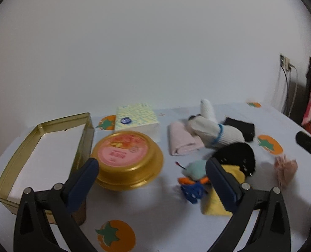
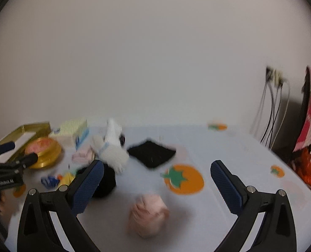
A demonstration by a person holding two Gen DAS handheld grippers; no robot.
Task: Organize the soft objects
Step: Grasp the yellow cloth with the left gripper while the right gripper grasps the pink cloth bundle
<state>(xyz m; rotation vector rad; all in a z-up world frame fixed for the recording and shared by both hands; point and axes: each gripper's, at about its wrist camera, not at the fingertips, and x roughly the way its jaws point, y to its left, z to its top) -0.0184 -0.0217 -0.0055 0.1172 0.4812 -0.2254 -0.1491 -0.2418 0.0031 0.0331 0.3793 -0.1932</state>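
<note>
The soft things lie in a loose heap on the white tablecloth [image 1: 151, 214] with its orange fruit prints: a white knitted glove [image 1: 214, 132] with a blue cuff band lies across a folded pale pink cloth [image 1: 180, 140] and against a flat black cloth [image 1: 242, 128]; nearer the camera sit a rounded black bundle [image 1: 239, 157], a yellow cloth [image 1: 216, 199] partly under it, a small mint-green piece [image 1: 195, 168] and a blue knitted scrap [image 1: 192, 191] with orange bits beside it. A crumpled pink ball of fabric [image 2: 148, 214] sits apart from the heap, on the right side of the cloth (blurred in both views).

The left gripper [image 1: 152, 173] hangs above the table with its jaws spread wide and nothing between them; its left finger is in front of the round gold tin [image 1: 128, 159] with the pink lid label, its right finger over the yellow cloth. The right gripper [image 2: 156, 179] is likewise wide open and holds nothing; the pink ball lies on the table below the gap between its fingers, untouched.

Left of the round tin stands an open rectangular gold tin [image 1: 83, 145], white inside; behind the round tin rests a yellow-patterned tissue pack [image 1: 136, 117]. Cables [image 2: 271, 113] hang from a wall socket at the far right.
</note>
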